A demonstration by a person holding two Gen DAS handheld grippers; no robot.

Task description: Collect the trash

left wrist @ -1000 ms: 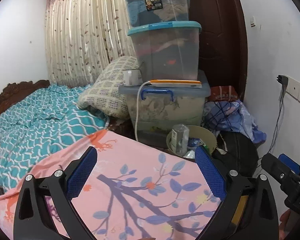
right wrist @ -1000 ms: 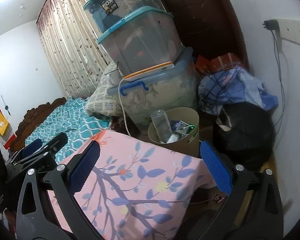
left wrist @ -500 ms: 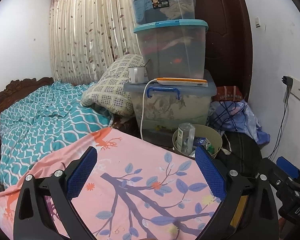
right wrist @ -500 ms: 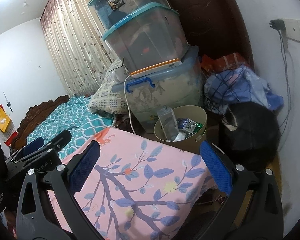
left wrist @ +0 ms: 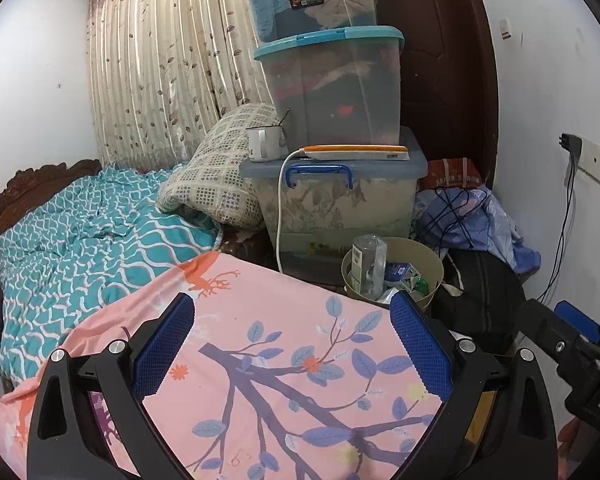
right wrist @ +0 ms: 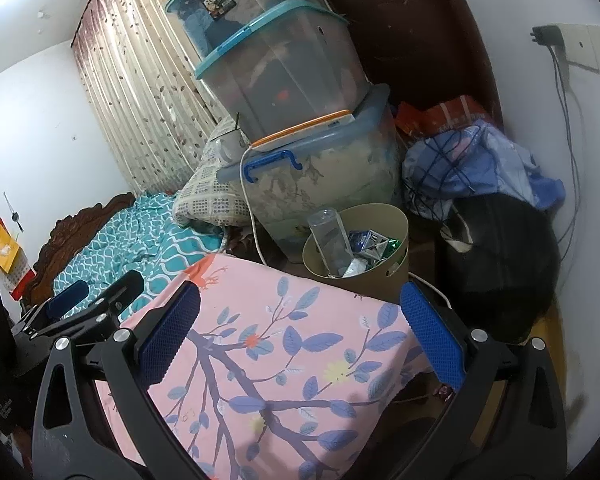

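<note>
A beige waste bin (left wrist: 432, 276) (right wrist: 384, 276) stands on the floor past the far edge of a pink floral cloth (left wrist: 284, 368) (right wrist: 276, 360). A clear plastic bottle (left wrist: 368, 264) (right wrist: 330, 240) stands in it among blue and green wrappers (right wrist: 370, 242). My left gripper (left wrist: 292, 344) hovers open over the cloth with nothing between its blue pads. My right gripper (right wrist: 300, 340) is open and empty too, above the cloth's right part. Each gripper shows at the edge of the other's view.
Three stacked storage boxes (left wrist: 332, 120) stand behind the bin, with a white mug (left wrist: 262, 144) and an orange-edged device (left wrist: 356, 152) on the lowest lid. A black bag (right wrist: 504, 264) and blue clothes (right wrist: 480, 164) lie to the right. A teal quilt (left wrist: 88, 240) and pillow (left wrist: 216, 184) lie on the left.
Both grippers have drawn back and risen slightly, so the bin and boxes look farther off and more of the pink cloth shows. Both stay open and empty.
</note>
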